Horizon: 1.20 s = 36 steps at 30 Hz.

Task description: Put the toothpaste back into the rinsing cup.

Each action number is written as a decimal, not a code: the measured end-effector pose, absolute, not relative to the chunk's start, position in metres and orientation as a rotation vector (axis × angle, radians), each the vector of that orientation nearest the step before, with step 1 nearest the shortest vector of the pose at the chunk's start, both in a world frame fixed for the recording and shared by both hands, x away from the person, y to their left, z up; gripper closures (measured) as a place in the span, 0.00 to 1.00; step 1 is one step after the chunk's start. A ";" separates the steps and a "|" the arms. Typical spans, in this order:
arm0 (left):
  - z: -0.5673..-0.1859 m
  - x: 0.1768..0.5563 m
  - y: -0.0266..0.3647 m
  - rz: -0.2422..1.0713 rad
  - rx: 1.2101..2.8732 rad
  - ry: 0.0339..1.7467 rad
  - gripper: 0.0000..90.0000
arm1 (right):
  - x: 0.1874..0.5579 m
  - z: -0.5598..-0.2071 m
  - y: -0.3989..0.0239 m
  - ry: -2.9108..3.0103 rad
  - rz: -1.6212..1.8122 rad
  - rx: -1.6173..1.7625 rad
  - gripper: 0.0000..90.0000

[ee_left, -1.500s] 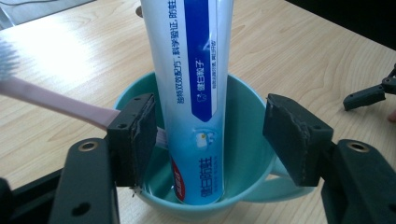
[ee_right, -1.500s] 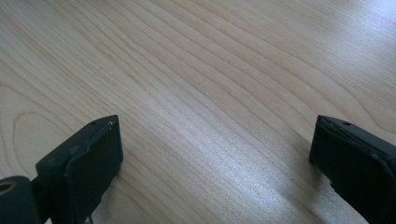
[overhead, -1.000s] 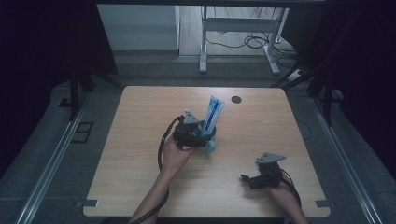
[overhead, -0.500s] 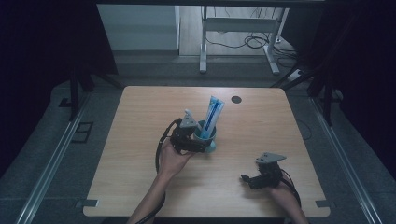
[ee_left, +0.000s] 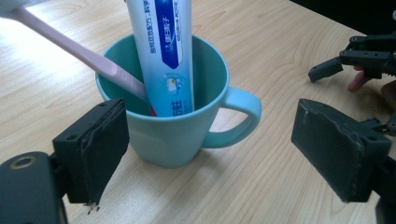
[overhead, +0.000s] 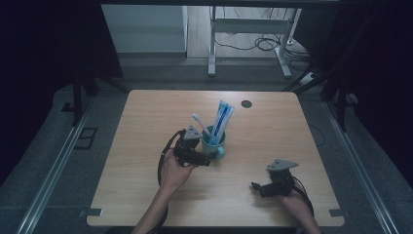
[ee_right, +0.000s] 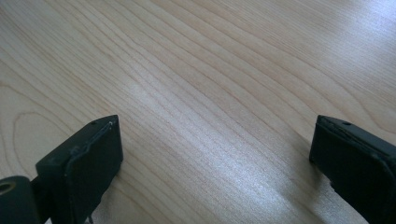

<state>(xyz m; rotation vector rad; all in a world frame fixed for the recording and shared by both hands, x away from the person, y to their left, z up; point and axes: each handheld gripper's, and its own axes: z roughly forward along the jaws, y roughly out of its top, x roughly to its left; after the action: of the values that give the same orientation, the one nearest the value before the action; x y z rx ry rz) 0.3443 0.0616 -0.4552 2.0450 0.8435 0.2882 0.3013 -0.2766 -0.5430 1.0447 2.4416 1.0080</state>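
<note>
Standing on table [overhead: 146,195]: mug [ee_left: 173,135] with toothpaste [ee_left: 163,51], toothbrush [ee_left: 74,49] inside. Left gripper [ee_left: 205,154] jaws just opening, released, mug between. Right gripper [overhead: 258,187] released, idle. Left retreat remains.

The light wooden rectangular table [overhead: 146,122] carries a small round black grommet [overhead: 246,104] near its far edge, right of centre. Beyond the far edge, a white metal desk frame [overhead: 212,44] stands on the grey floor, with black cables [overhead: 260,43] lying beside it.
</note>
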 end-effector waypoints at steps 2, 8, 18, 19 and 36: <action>-0.456 0.343 0.063 0.295 2.048 0.843 0.11 | 0.301 -0.543 -0.277 2.441 1.008 1.045 0.03; -0.458 0.339 0.068 0.307 2.055 0.845 0.07 | 0.301 -0.543 -0.277 2.441 1.008 1.045 0.03; -0.456 0.329 0.079 0.329 2.059 0.843 0.06 | 0.301 -0.543 -0.276 2.440 1.008 1.046 0.03; -0.456 0.328 0.081 0.332 2.064 0.841 0.06 | 0.301 -0.543 -0.276 2.441 1.008 1.046 0.03; -0.460 0.313 0.106 0.375 2.093 0.861 0.03 | 0.301 -0.543 -0.276 2.441 1.008 1.047 0.03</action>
<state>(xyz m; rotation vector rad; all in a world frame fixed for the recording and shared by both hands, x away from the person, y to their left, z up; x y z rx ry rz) 0.3127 0.1058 -0.4600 2.0931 0.8606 0.3754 0.3013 -0.2764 -0.5430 1.0465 2.4406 1.0077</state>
